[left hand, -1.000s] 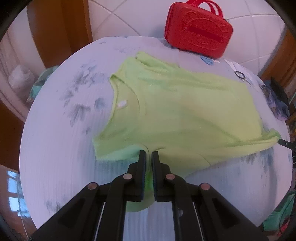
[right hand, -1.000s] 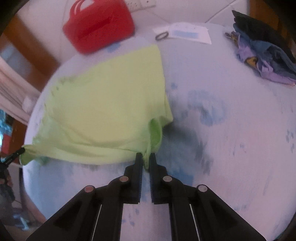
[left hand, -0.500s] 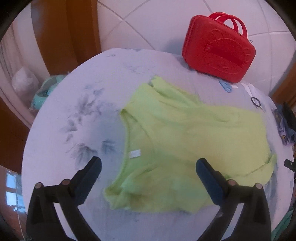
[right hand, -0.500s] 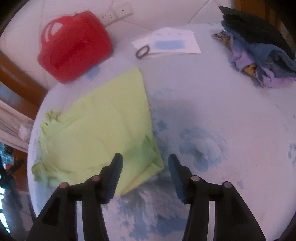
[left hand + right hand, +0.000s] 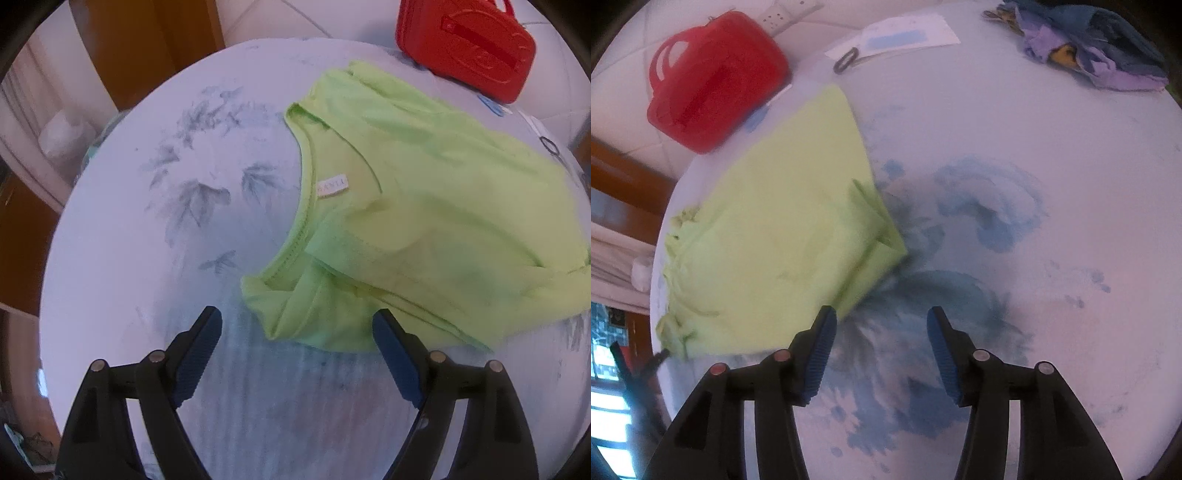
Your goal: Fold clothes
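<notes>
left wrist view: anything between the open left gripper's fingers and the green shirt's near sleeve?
Nothing. In the left wrist view only bare tablecloth lies between the left gripper and the green shirt; its crumpled sleeve sits just beyond the open fingertips.

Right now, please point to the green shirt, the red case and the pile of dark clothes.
green shirt (image 5: 443, 206): left wrist view, middle of the body fabric.
red case (image 5: 716, 81): right wrist view, centre of its front face.
pile of dark clothes (image 5: 1108, 48): right wrist view, on the blue fabric.

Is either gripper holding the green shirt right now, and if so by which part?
Nothing is held. The left gripper and right gripper both stand open above the table, and the green shirt lies free on it.
</notes>
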The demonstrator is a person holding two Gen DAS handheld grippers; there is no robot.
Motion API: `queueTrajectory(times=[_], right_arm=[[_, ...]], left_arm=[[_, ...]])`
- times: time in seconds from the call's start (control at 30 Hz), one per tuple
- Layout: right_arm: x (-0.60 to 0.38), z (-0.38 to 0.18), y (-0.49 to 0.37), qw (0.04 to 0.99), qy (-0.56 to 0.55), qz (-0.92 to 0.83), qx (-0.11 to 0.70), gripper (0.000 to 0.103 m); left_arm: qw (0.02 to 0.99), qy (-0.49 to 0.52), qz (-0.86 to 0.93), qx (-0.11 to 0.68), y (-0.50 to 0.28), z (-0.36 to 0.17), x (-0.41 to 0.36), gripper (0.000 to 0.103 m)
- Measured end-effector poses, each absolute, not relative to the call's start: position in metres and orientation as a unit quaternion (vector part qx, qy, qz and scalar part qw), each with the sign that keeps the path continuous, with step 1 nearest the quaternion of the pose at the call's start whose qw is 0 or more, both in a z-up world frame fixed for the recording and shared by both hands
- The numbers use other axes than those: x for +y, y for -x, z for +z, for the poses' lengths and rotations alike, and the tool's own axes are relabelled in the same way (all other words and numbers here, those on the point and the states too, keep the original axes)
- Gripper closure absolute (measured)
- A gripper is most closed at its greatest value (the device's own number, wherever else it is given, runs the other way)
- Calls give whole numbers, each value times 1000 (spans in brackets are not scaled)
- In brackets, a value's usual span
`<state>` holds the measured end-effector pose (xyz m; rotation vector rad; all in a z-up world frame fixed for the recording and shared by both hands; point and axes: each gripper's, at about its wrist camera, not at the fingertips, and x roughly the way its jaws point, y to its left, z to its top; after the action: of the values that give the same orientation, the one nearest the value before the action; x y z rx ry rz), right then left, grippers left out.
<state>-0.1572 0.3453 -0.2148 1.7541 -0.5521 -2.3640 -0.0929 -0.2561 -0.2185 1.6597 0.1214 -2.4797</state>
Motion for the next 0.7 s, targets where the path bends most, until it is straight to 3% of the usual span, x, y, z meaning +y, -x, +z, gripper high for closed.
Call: queueTrajectory(times=[0.27,0.33,0.37,0.43,0.47,0.5,0.7], right_arm=[[324,-228,180,21,-588,-796,-141,52],[310,-230,186,21,-587,-801,-115,55],[303,-231,189,21,-587,-803,-102,62],[290,-231,193,18,-585,-807,-75,82],[286,-230,193,14,-583,-810,-63,91],[282,-229,192,10,-581,-812,-50,92],[308,-188,160,13,-537,-838,-94,93]], left_arm=[[99,-544,-828,90,94,-228,-258,21],[103,-539,-831,97,96,-226,-255,32],[104,-536,-832,101,97,-224,-253,39],[100,-535,-832,109,100,-222,-248,80],[100,-534,-832,109,101,-220,-245,86],[102,-533,-833,106,101,-217,-242,91],[104,-502,-850,118,78,-179,-240,92]])
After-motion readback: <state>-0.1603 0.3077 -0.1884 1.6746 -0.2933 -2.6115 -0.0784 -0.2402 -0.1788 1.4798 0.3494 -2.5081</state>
